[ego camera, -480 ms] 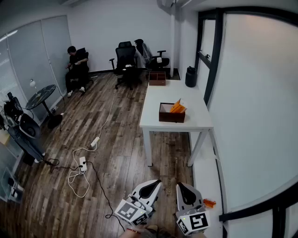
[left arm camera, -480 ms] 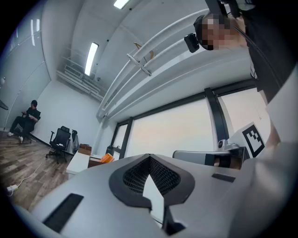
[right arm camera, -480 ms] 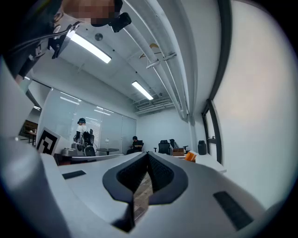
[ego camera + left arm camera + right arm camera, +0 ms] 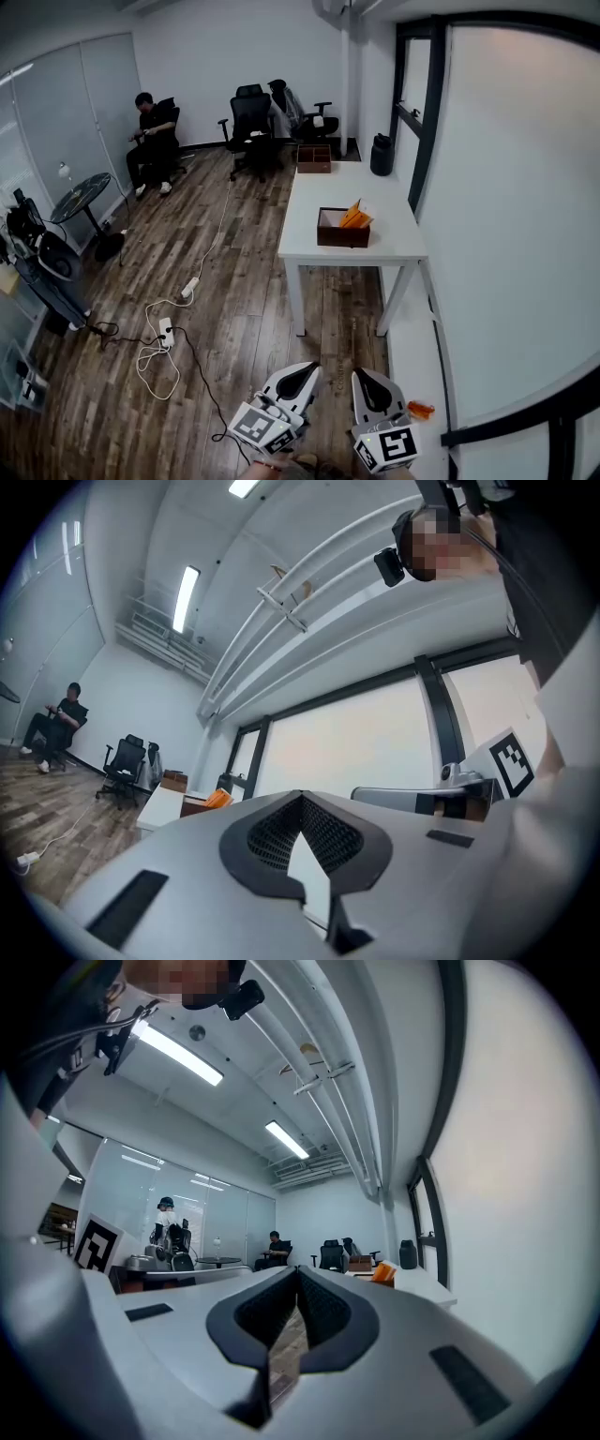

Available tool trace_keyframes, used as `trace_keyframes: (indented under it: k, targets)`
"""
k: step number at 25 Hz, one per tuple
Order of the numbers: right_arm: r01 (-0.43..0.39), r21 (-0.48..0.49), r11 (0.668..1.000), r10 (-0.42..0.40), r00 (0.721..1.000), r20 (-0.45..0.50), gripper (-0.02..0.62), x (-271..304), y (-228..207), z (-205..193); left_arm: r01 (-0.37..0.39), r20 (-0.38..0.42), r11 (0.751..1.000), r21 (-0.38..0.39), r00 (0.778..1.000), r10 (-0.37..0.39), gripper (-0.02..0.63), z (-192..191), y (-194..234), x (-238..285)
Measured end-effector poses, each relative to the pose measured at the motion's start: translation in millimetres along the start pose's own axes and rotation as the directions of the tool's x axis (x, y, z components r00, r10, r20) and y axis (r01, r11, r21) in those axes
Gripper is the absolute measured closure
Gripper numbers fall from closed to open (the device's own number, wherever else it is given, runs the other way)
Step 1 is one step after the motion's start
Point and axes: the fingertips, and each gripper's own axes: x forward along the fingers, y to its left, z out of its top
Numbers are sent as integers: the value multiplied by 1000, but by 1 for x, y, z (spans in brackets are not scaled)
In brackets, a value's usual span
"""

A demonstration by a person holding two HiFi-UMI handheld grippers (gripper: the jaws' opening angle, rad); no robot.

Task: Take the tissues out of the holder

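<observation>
A brown holder [image 4: 341,234] with orange tissues [image 4: 354,217] sticking up stands on the white table [image 4: 328,197], well ahead of me across the room. Both grippers are low at the bottom of the head view, far from the table. The left gripper [image 4: 298,374] and the right gripper [image 4: 367,379] are side by side, both shut with nothing between the jaws. The left gripper view shows its jaws [image 4: 302,796] closed, with the orange tissues [image 4: 217,799] small in the distance. In the right gripper view the closed jaws [image 4: 298,1269] point toward the table, the tissues [image 4: 382,1272] tiny beyond them.
A second brown box [image 4: 314,157] and a black container [image 4: 381,155] sit at the table's far end. Cables and a power strip [image 4: 167,330] lie on the wood floor at left. Office chairs [image 4: 251,117] and a seated person [image 4: 152,136] are at the back. A window wall [image 4: 506,206] runs along the right.
</observation>
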Motion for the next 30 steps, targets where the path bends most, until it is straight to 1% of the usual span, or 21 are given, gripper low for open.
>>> trace_keyframes:
  k: [5, 9, 11, 13, 16, 20, 26, 30]
  targets:
    - [-9, 8, 1000, 9, 1000, 4, 589, -7, -6, 3, -19, 15, 1000, 6, 1000, 19, 606, 4, -3, 0]
    - [-30, 4, 1000, 30, 1000, 11, 589, -9, -7, 2, -14, 19, 1000, 12, 1000, 14, 606, 0, -10, 0]
    - [-36, 10, 999, 36, 999, 14, 589, -7, -9, 1, -19, 17, 1000, 8, 1000, 19, 606, -4, -7, 3]
    - [-43, -5, 999, 44, 999, 7, 589, -5, -11, -1, -23, 16, 1000, 5, 1000, 22, 606, -5, -3, 8]
    - [-38, -15, 999, 38, 999, 8, 589, 5, -18, 0, -6, 13, 1000, 13, 1000, 6, 606, -2, 3, 21]
    - [-16, -14, 1000, 16, 1000, 13, 589, 29, -40, 0, 13, 8, 1000, 13, 1000, -13, 606, -6, 22, 48]
    - [-9, -27, 1000, 9, 1000, 6, 589, 72, -65, 1, 30, 19, 1000, 10, 999, -30, 606, -2, 56, 88]
    - [-3, -35, 999, 3, 1000, 2, 589, 107, -80, 1, 57, 45, 998, 15, 997, -58, 606, 1, 83, 113]
